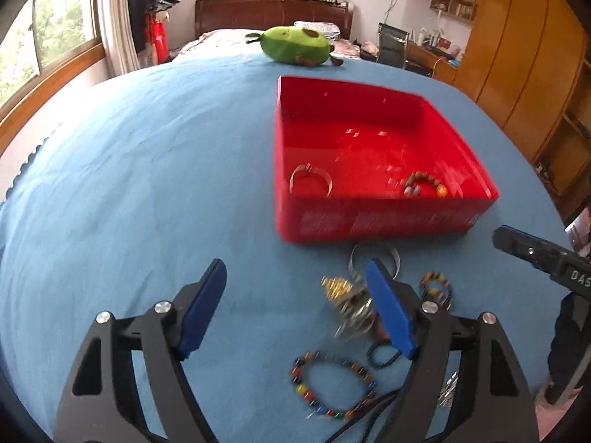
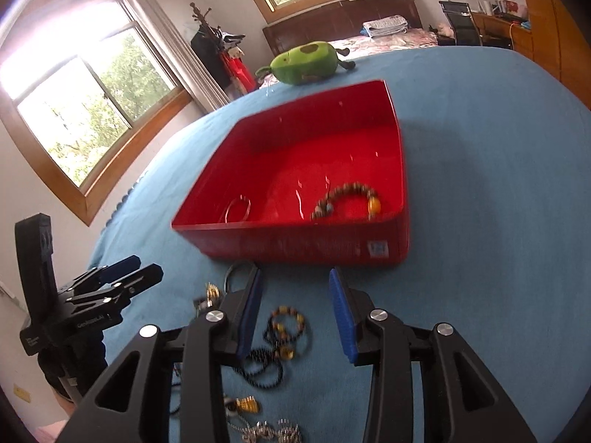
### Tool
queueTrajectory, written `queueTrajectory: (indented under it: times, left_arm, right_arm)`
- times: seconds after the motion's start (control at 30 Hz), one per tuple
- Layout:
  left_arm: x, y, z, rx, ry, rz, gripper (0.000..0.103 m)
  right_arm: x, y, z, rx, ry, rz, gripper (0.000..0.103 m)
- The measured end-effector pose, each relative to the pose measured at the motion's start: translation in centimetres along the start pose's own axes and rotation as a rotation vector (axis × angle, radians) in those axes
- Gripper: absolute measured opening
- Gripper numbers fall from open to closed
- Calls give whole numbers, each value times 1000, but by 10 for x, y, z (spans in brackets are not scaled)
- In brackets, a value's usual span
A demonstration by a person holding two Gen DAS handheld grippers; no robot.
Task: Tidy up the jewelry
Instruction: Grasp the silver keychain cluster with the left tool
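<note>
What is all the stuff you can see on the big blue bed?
red box: one, red, on the blue cover, open top
silver bangle: one, silver, inside the box, near left corner
brown bead bracelet: one, brown with an orange bead, inside the box, near right
colourful bead bracelet: one, many colours, on the cover in front of the box
loose jewelry pile: several pieces, gold, silver, black, too blurred to count, in front of the box
avocado plush: one, green, beyond the box
blue cover: one, blue, under everything
left tongs: open, empty
right tongs: open, empty
</note>
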State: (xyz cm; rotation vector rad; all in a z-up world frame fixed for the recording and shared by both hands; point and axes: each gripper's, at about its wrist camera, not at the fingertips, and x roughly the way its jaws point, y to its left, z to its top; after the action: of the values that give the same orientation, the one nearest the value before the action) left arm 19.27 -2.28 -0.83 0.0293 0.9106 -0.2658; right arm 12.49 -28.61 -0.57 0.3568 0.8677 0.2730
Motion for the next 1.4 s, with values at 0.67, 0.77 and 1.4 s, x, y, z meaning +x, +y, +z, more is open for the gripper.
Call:
queueTrajectory:
  times: [0.67,0.77,1.4]
  left_arm:
    - [34,-12,-32,53,87,-21,78]
    - [40,-18,-32,60,110,-51,77]
    - [48,2,-23,-62,128,-264,26]
  right_arm:
    - [37,-16,-29,59,52,-30,39]
    - [40,-19,-30,59,56,-28,39]
    - [44,-15,-34,38,62,-9,39]
